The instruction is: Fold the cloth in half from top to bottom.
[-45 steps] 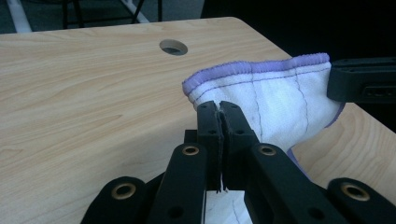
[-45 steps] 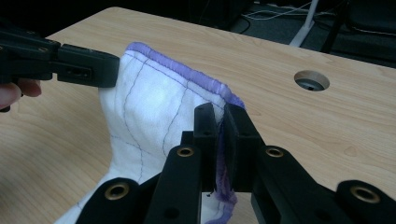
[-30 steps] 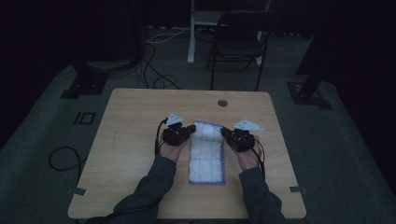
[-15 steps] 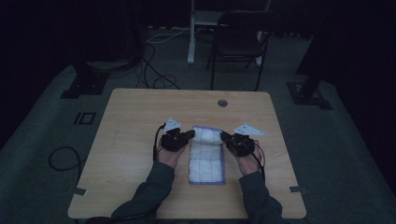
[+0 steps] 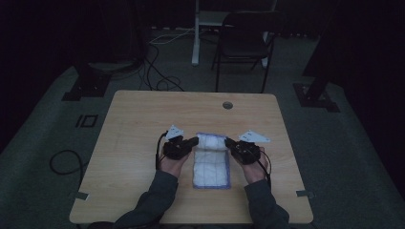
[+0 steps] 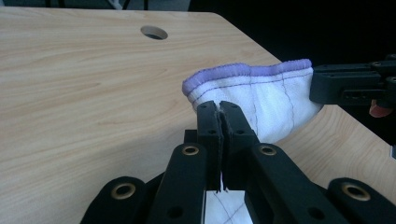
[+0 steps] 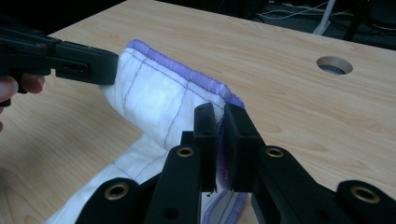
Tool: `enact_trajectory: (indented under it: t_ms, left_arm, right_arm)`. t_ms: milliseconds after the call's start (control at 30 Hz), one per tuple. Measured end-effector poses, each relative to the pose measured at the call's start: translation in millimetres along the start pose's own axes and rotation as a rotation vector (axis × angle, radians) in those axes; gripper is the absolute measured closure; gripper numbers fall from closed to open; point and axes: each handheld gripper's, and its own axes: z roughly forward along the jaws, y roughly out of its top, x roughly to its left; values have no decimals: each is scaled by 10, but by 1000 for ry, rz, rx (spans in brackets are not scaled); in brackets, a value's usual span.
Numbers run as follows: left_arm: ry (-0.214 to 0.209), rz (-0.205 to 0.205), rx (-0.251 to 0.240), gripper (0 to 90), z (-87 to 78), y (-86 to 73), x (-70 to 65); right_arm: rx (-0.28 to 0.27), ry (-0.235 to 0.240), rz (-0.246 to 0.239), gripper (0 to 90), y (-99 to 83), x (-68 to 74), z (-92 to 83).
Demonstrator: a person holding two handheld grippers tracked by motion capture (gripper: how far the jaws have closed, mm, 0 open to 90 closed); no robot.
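Pinching the cloth (image 5: 210, 160): left tongs (image 6: 219, 108) clamped on its far left corner | right tongs (image 7: 220, 112) clamped on its far right corner | far edge lifted between them, near part flat mid-surface (image 5: 138, 124) | cable hole (image 5: 228, 105) beyond, far side.

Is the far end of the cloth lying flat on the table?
No, both grippers pinch the cloth's far corners and hold that end lifted off the table.

Both grippers, left (image 5: 195, 141) and right (image 5: 227, 141), have pulled back toward the person with the far edge of the cloth (image 5: 211, 162), so that edge now sits nearer over the cloth's flat part.
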Motion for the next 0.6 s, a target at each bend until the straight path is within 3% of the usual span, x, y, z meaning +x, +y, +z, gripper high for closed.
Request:
enact_trajectory:
  t_ms: [600]
  left_arm:
    - [-14, -27, 9, 883, -88, -219, -17]
  right_arm:
    - [11, 30, 0, 849, -181, 114, -59]
